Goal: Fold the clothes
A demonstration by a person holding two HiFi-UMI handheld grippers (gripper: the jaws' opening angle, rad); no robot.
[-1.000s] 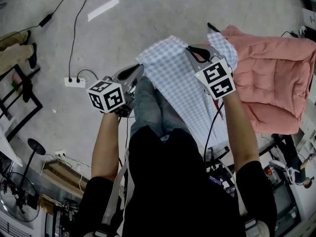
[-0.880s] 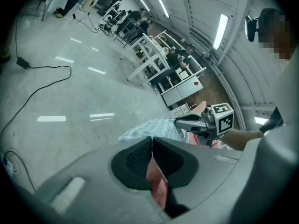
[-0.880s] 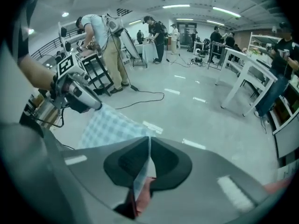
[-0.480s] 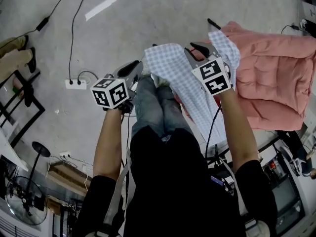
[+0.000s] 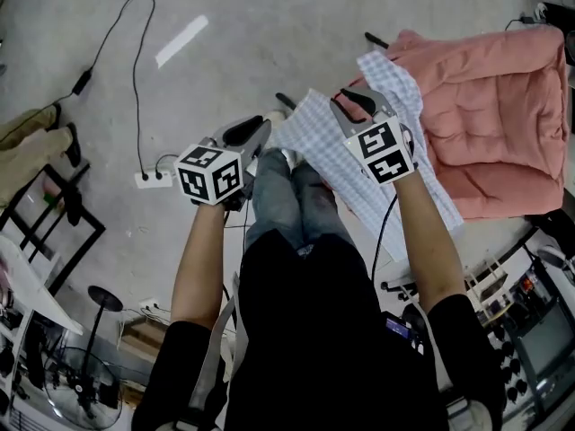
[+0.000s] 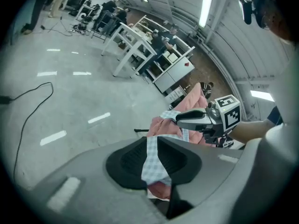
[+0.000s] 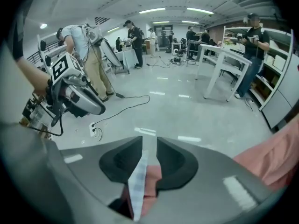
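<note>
A light blue checked shirt (image 5: 332,151) hangs beside the pink quilt (image 5: 485,106), its upper part draped over the quilt's edge. My left gripper (image 5: 259,131) sits just left of the shirt's edge. Its jaws have just been opening, and they stand open; checked cloth (image 6: 152,164) shows in the narrow gap. My right gripper (image 5: 346,101) is above the shirt. Its jaws have also just been opening and stand open. A strip of the shirt (image 7: 137,181) hangs against one jaw, with free space beside it.
A power strip (image 5: 154,178) and its cable (image 5: 135,70) lie on the grey floor at the left. A black metal stand (image 5: 54,232) is at the far left. Electronic gear (image 5: 530,330) crowds the lower right. White tables (image 7: 224,64) and standing people fill the hall.
A second ago the shirt was stretched taut between both grippers. Its left corner has since left the left gripper, and the cloth has dropped and shifted right toward the quilt.
</note>
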